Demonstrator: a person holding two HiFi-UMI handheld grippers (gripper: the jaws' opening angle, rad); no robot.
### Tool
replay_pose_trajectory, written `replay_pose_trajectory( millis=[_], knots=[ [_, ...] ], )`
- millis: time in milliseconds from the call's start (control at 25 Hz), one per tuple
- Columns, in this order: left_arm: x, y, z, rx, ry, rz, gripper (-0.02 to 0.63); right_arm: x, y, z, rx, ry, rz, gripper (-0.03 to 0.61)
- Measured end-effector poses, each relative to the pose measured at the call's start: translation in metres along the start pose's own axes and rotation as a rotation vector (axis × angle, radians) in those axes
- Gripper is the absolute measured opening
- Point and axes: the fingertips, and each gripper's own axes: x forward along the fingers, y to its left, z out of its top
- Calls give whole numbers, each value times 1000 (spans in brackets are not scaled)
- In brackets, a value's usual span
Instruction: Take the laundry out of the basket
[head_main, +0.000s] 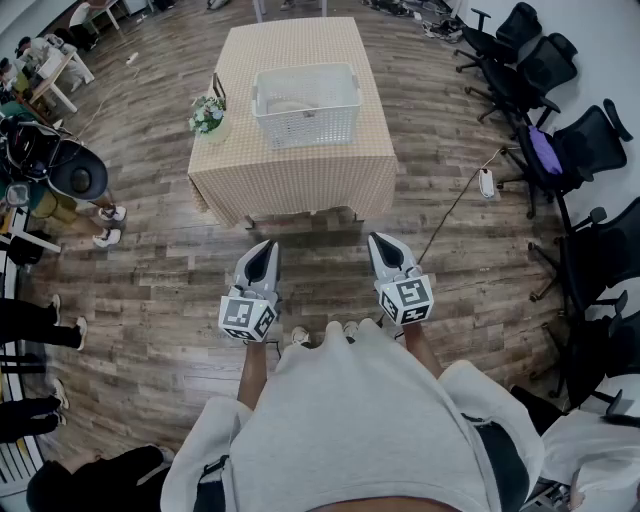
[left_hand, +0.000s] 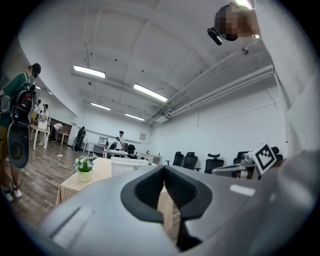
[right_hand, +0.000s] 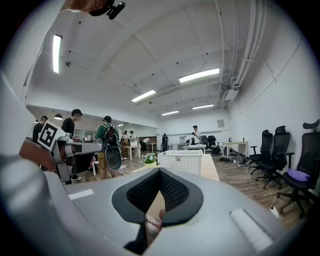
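Far left, head view: bystander (head_main: 78, 178) on the wood floor (head_main: 150, 290), well apart from the table.

Next: flower pot (head_main: 208, 116) at the left edge of the checked-cloth table (head_main: 300, 180), just beside the basket without touching it.

Left of centre, low: left gripper (head_main: 264, 246) over the floor, short of the table and pointing toward it. Jaws pressed together, nothing between them. Same reading in the left gripper view (left_hand: 164, 171), with pads meeting along one seam and flower pot (left_hand: 84, 168) and basket (left_hand: 128, 165) beyond the tips.

Centre, upper: white lattice basket (head_main: 305, 130), upright on the tabletop toward its front half. Pale laundry (head_main: 290, 103) inside on the bottom, only faintly made out.

Right of centre, low: right gripper (head_main: 384, 242), parallel to the left one and near it, also aimed at the table. Jaws closed on each other, empty. Confirmed in the right gripper view (right_hand: 160, 172), with the basket (right_hand: 181, 163) straight ahead past the tips.

Far right: black office chairs (head_main: 545, 70) in a row along the wall, well apart from the table.
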Motion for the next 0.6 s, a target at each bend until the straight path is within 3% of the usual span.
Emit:
replay_pose_trajectory(
  millis=[600],
  knots=[
    [4,-17,-4,-12,11,-1,9,-9,-9,-6,-1,15,15,-2]
  ],
)
